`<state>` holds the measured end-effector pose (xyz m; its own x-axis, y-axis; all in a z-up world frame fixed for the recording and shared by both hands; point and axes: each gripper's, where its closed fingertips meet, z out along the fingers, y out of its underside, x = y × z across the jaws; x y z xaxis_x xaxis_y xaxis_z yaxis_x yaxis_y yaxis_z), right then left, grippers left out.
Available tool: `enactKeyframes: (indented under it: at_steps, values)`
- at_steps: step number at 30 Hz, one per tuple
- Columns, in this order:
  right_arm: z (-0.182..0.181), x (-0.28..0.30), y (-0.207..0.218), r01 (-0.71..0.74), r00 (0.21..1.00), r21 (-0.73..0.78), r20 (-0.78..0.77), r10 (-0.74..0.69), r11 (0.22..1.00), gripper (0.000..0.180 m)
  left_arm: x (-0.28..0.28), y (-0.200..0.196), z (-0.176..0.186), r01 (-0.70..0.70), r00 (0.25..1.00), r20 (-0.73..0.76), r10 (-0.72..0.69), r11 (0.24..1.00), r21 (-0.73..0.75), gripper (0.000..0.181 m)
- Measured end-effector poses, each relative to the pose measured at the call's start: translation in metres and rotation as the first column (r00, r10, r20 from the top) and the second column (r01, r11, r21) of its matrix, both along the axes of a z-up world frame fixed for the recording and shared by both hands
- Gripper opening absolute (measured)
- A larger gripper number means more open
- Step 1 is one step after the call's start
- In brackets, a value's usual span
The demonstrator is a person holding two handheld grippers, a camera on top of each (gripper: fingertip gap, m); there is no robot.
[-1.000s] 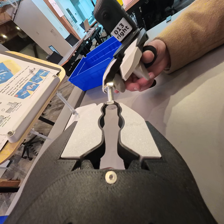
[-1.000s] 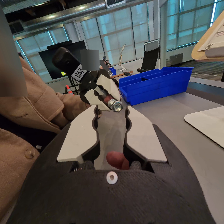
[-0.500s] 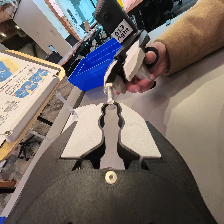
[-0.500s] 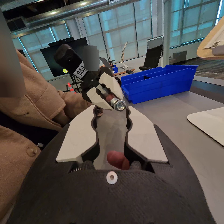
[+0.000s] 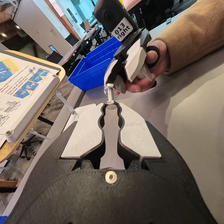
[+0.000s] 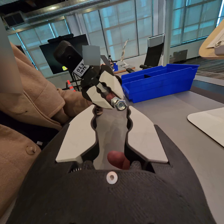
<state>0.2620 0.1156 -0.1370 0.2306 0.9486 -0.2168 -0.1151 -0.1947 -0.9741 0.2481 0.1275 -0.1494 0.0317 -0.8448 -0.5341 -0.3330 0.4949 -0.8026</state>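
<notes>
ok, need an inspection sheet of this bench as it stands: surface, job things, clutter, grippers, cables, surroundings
Surface: grey table, bare where visible.
Job things: bolt held above the table, nut threaded on its far end.
Clutter: blue bin at the back; white mat at the table edge; picture board beside the table.
Grippers: left gripper shut on the bolt's head; right gripper open, tips at the nut, contact unclear.
Cables: nothing seen.
Surroundings: office with windows, chair, dark screen.

Blue bin [image 6: 157, 83]; silver bolt [image 5: 110, 95]; tan sleeve [image 5: 196, 36]; grey table [image 5: 181, 97]; white-faced black left tongs [image 5: 111, 106].
</notes>
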Motion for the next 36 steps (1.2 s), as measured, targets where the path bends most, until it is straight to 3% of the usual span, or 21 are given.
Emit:
enactKeyframes:
  at_steps: [2, 4, 5, 8, 11, 16, 17, 19, 20, 23, 28, 32, 33, 34, 36]
  values:
    - [-0.003, -0.003, -0.003, -0.012, 1.0, 0.007, 0.021, 0.012, 1.0, 0.046, 0.0, 0.0, 0.001, -0.002, 1.0, 0.002, 0.002, 1.0, -0.002, 0.018]
    - [-0.002, -0.003, -0.013, -0.078, 0.997, 0.025, 0.022, 0.077, 0.997, 0.019, -0.001, 0.002, 0.003, -0.011, 1.0, 0.013, 0.011, 1.0, -0.006, 0.018]
    - [-0.002, -0.004, -0.016, -0.099, 0.995, 0.025, 0.022, 0.099, 0.995, 0.017, -0.002, 0.004, 0.003, -0.014, 1.0, 0.013, 0.014, 1.0, -0.013, 0.018]
    - [-0.003, 0.0, -0.006, -0.038, 0.999, 0.019, 0.036, 0.038, 0.999, 0.026, -0.002, 0.003, 0.003, -0.007, 1.0, 0.019, 0.007, 1.0, -0.017, 0.018]
    - [-0.004, 0.003, 0.005, 0.021, 1.0, -0.012, 0.023, -0.021, 1.0, 0.049, -0.001, 0.0, 0.002, 0.002, 1.0, 0.011, -0.002, 1.0, -0.01, 0.018]
    - [-0.001, -0.002, -0.002, -0.004, 1.0, 0.015, 0.017, 0.004, 1.0, 0.049, 0.001, -0.001, 0.0, 0.001, 1.0, 0.006, -0.001, 1.0, -0.009, 0.018]
    - [-0.001, -0.002, -0.004, -0.015, 1.0, 0.017, 0.02, 0.014, 1.0, 0.045, 0.0, 0.0, 0.001, -0.003, 1.0, 0.011, 0.003, 1.0, -0.011, 0.018]
    - [0.002, -0.003, -0.017, -0.102, 0.995, 0.035, 0.005, 0.101, 0.994, 0.019, -0.002, 0.004, 0.004, -0.017, 1.0, 0.021, 0.018, 1.0, -0.019, 0.018]
    - [0.004, -0.003, -0.019, -0.11, 0.994, 0.039, 0.005, 0.11, 0.993, 0.019, -0.003, 0.005, 0.004, -0.023, 1.0, 0.02, 0.023, 1.0, -0.016, 0.018]
    - [-0.001, 0.0, -0.011, -0.072, 0.997, 0.025, 0.039, 0.071, 0.997, 0.021, -0.004, 0.004, 0.006, -0.01, 0.999, 0.031, 0.011, 1.0, -0.028, 0.018]
    - [-0.003, 0.003, 0.006, 0.03, 0.999, -0.005, 0.027, -0.03, 1.0, 0.054, 0.0, -0.001, 0.002, 0.007, 1.0, 0.015, -0.007, 1.0, -0.019, 0.018]
    - [-0.001, -0.001, -0.003, -0.007, 0.999, 0.022, 0.037, 0.006, 1.0, 0.049, 0.0, 0.0, 0.001, -0.001, 1.0, 0.011, 0.002, 1.0, -0.017, 0.018]
    - [-0.002, -0.002, -0.006, -0.026, 0.999, 0.021, 0.044, 0.025, 0.999, 0.043, 0.0, 0.001, 0.002, -0.007, 1.0, 0.014, 0.008, 1.0, -0.018, 0.018]
    - [-0.001, -0.003, -0.014, -0.087, 0.996, 0.031, 0.04, 0.085, 0.996, 0.021, -0.001, 0.003, 0.003, -0.013, 1.0, 0.022, 0.014, 1.0, -0.02, 0.018]
    - [0.0, -0.004, -0.022, -0.137, 0.99, 0.039, 0.04, 0.136, 0.99, 0.016, -0.003, 0.004, 0.004, -0.017, 1.0, 0.026, 0.017, 0.999, -0.028, 0.018]
